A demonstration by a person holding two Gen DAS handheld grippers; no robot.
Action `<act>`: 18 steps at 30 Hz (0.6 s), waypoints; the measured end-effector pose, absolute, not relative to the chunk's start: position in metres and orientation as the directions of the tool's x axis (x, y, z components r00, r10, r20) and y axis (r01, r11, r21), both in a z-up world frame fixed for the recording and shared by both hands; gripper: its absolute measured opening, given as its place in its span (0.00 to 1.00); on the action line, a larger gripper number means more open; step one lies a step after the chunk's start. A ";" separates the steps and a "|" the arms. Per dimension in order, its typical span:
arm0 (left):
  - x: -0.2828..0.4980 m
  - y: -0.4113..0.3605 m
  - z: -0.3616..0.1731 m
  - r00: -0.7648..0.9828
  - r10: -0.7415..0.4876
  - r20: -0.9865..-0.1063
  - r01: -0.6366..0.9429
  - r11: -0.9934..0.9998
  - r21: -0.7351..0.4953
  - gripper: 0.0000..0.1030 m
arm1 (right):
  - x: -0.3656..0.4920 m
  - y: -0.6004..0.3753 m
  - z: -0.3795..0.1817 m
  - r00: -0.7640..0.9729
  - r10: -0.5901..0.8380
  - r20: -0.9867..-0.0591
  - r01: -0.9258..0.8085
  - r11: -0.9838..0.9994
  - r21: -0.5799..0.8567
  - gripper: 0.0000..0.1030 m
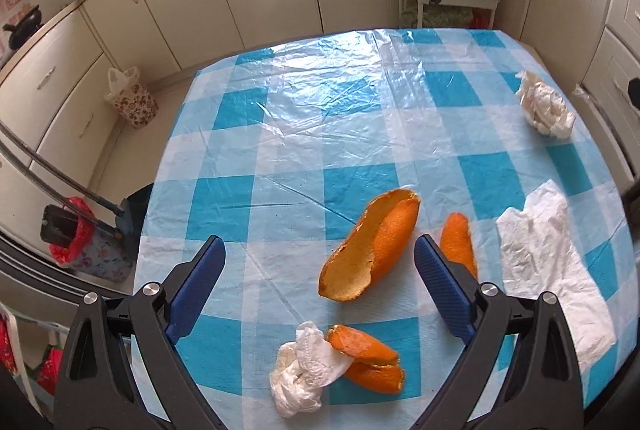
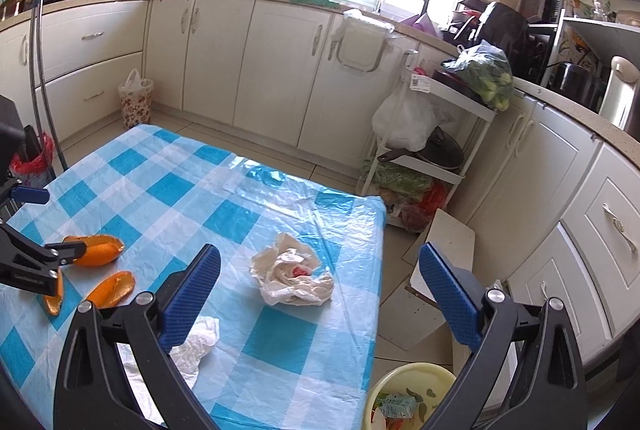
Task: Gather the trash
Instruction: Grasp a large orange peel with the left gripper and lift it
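Several scraps of trash lie on the table [image 1: 304,118], which wears a blue-and-white checked cloth under clear plastic. The left tool [image 1: 320,258] hangs over the near part of it with its blue fingers [image 1: 200,282] spread wide and nothing between them. Just ahead, between the finger tips, lies a large curled orange peel [image 1: 372,250]; a thinner strip of peel [image 1: 458,246] sits just beside the right finger. Nearer the camera, two more peel pieces [image 1: 370,358] touch a small wad of white tissue [image 1: 300,370]. A flat, rumpled paper napkin [image 1: 548,262] spreads along the right side, and a crumpled ball of paper [image 1: 544,104] rests well apart, near the far right corner.

The right tool [image 2: 320,266] is likewise held wide apart and empty, above the table's edge. That crumpled ball of paper [image 2: 292,278] (with a reddish spot in its folds) lies between its fingers in the view. Down on the floor, beside the table's corner, stands a pale yellow bin [image 2: 412,382] with some rubbish already in it.
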State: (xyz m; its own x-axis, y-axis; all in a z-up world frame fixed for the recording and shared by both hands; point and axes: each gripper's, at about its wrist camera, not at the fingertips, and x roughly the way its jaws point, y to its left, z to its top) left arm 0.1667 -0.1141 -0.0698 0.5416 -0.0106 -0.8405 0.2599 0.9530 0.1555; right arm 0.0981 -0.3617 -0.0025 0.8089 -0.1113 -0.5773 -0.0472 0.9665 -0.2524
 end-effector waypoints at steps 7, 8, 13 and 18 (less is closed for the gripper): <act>0.181 -0.117 -0.085 0.514 -0.025 -0.857 0.313 0.936 0.160 0.87 | 0.107 -0.349 -0.016 0.765 -0.079 -0.639 -0.114 0.960 -0.255 0.92; 0.182 -0.120 -0.086 0.510 -0.035 -0.860 0.330 0.931 0.158 0.82 | 0.109 -0.348 -0.020 0.746 -0.065 -0.663 -0.130 0.962 -0.240 0.92; 0.183 -0.142 -0.096 0.486 -0.061 -0.872 0.426 0.888 0.175 0.45 | 0.118 -0.345 -0.044 0.623 0.025 -0.781 -0.207 0.969 -0.134 0.92; 0.184 -0.140 -0.091 0.470 -0.101 -0.877 0.422 0.898 0.122 0.19 | 0.120 -0.339 -0.064 0.505 0.138 -0.852 -0.264 0.965 0.000 0.92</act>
State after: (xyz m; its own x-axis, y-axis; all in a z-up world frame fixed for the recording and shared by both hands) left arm 0.1845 -0.1398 -0.0914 0.4698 -0.1014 -0.8769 0.4218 0.8984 0.1221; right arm 0.1197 -0.3389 -0.0642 0.5052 0.1385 -0.8518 -0.2639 0.9646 0.0003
